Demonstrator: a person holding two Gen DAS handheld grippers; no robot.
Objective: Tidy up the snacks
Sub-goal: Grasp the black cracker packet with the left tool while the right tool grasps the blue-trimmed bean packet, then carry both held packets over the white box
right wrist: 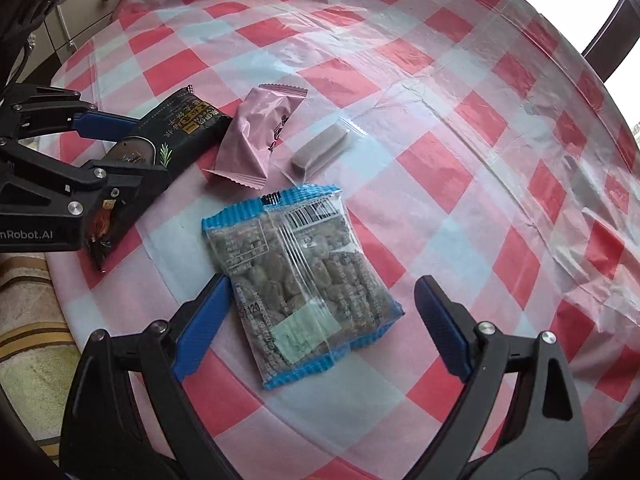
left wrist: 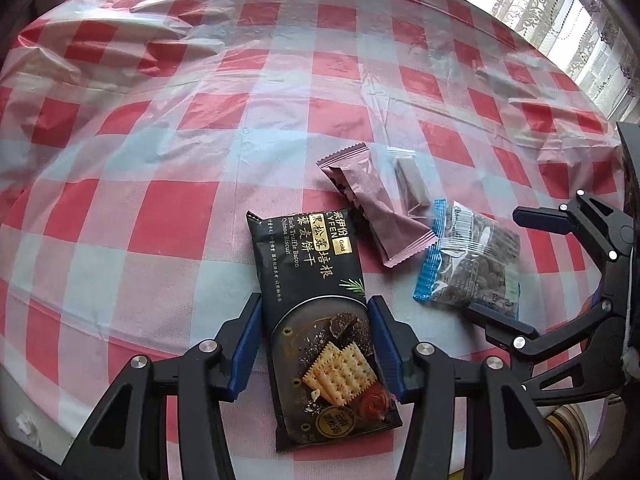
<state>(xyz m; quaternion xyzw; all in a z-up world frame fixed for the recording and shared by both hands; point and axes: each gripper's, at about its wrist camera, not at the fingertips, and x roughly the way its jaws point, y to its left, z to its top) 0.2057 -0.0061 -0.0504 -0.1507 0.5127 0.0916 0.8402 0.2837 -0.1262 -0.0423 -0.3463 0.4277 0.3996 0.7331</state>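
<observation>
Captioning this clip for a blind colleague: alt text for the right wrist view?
An open right gripper straddles a clear blue-edged snack bag on a red-checked tablecloth. Behind lie a pink packet and small wrapped bar; the left gripper flanks a black biscuit pack.

Black biscuit packet (right wrist: 176, 128): in the right wrist view its middle is hidden behind the left gripper (right wrist: 120, 148), small print too small to read; blue-edged nut packet (left wrist: 468, 260): in the left wrist view its near corner is covered by a finger of the right gripper (left wrist: 516, 272); pink wrapper (right wrist: 256, 136): printed mark partly folded out of sight; small clear-wrapped bar (right wrist: 320, 150): contents unclear; checked tablecloth (left wrist: 160, 160): cut off at the frame edges; contact between left gripper pads and the packet: uncertain.
</observation>
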